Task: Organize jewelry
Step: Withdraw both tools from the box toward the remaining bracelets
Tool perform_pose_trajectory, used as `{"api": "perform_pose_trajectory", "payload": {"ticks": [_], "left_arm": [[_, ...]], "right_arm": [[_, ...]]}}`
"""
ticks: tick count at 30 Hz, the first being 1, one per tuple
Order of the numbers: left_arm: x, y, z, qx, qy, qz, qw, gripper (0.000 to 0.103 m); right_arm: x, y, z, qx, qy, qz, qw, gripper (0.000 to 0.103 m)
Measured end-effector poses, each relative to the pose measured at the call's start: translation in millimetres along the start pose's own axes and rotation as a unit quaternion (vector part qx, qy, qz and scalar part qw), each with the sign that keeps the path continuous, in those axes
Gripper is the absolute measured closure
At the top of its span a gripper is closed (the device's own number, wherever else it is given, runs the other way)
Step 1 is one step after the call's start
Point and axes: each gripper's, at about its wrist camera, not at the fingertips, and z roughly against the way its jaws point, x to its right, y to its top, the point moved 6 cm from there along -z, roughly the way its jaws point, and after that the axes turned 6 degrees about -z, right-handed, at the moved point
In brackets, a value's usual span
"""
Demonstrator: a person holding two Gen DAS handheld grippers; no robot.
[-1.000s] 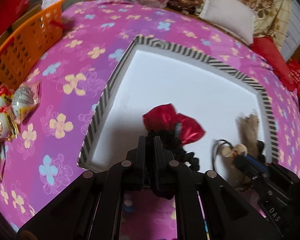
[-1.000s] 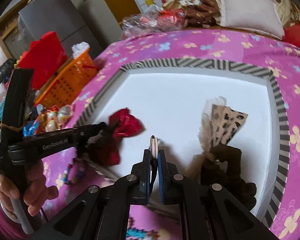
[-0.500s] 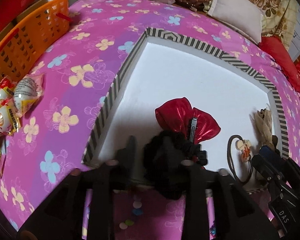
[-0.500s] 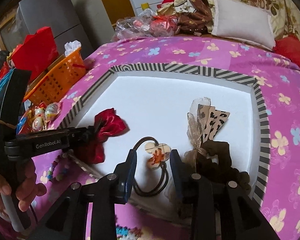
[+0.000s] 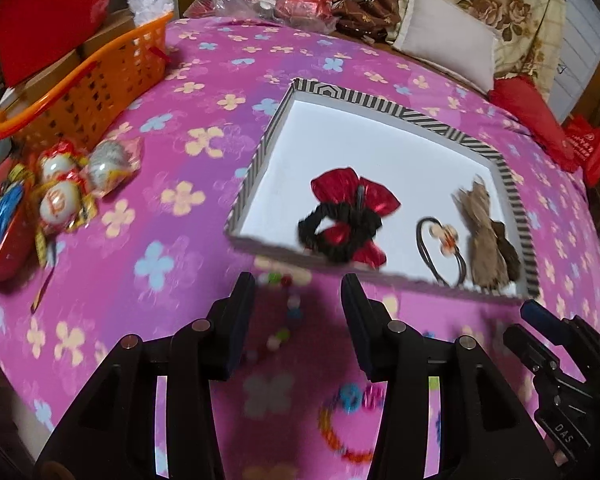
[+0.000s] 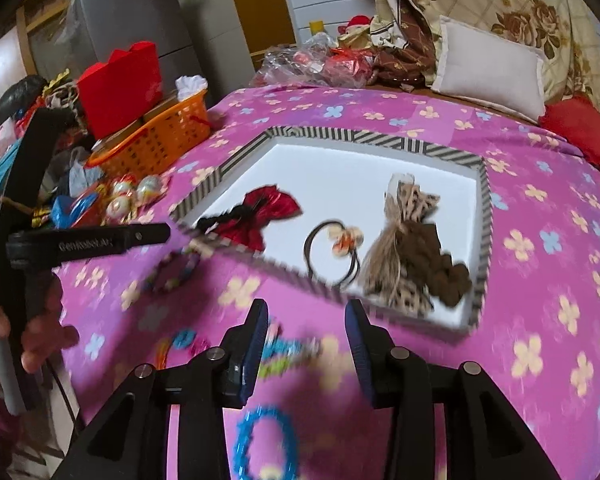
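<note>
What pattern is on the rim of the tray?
Black-and-white stripes run along the tray's rim; clearest in the right wrist view.

A shallow tray (image 5: 260, 160) sits on the bedspread (image 5: 148, 216), holding in a row from left to right a bow with a scrunchie (image 5: 346, 220), a hair tie with a flower charm (image 5: 440, 246), and a bundle of fabric bows (image 5: 486, 240) by the right wall. Left of the tray lie wrapped eggs (image 5: 64, 196), with a basket (image 5: 88, 88) behind them, and pillows (image 5: 448, 46) lie at the far edge. On the near side of the tray, bead bracelets (image 6: 266, 444) lie scattered on the bedspread.
</note>
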Motion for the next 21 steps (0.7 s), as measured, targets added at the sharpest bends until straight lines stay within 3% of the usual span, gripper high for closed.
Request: {"api": "perform_pose_trajectory", "payload": {"ticks": [12,21], "left_arm": [[-19,-90,28,-0.018,-0.009,0.007,0.9998,0.059],[-2,-115,19,-0.032,-0.013,0.008,0.9994,0.059]], "right_arm": [[-5,-67,23,-0.025,-0.027,0.027,0.999,0.065],[-12,-85,31,-0.021,-0.012,0.009,1.000,0.063]]}}
